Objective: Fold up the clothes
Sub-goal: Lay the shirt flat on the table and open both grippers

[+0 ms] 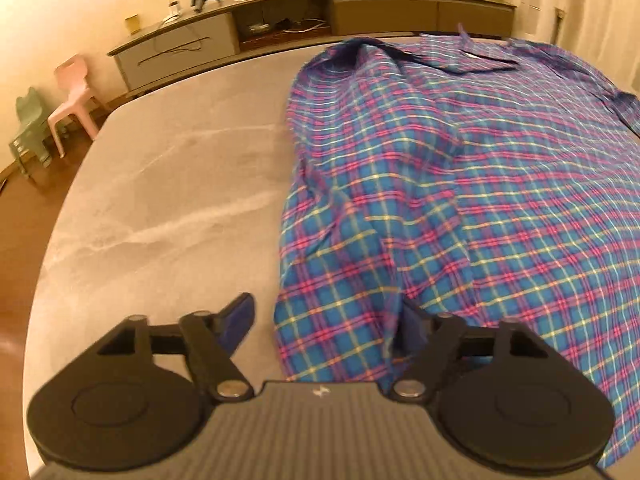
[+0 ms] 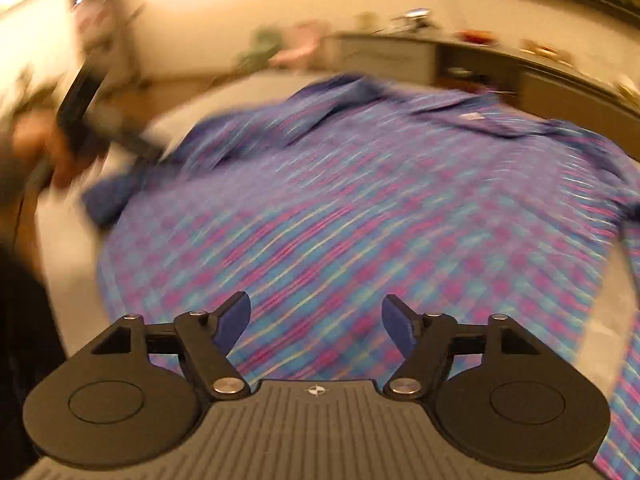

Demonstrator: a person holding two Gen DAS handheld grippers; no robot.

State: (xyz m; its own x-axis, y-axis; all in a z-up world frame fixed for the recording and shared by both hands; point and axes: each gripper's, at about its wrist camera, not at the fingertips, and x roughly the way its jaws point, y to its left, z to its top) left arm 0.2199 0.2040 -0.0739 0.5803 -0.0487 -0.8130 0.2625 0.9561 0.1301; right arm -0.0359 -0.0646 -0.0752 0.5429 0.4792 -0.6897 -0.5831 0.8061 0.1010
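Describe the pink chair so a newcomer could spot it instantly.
Start at the long grey sideboard against the far wall, beyond the grey table. On the floor by its left end stand two small child-size chairs; the pink chair is the one nearer the sideboard, beside a pale green chair.

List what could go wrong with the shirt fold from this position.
1. The left gripper is open astride the plaid shirt at its near left edge. One finger is hidden by a fold, so closing may pinch several layers, or only one.
2. The left side is bunched into ridges; folding now would likely trap creases.
3. The right wrist view is smeared by motion while the right gripper hangs open above the cloth, so its placement may well be off.
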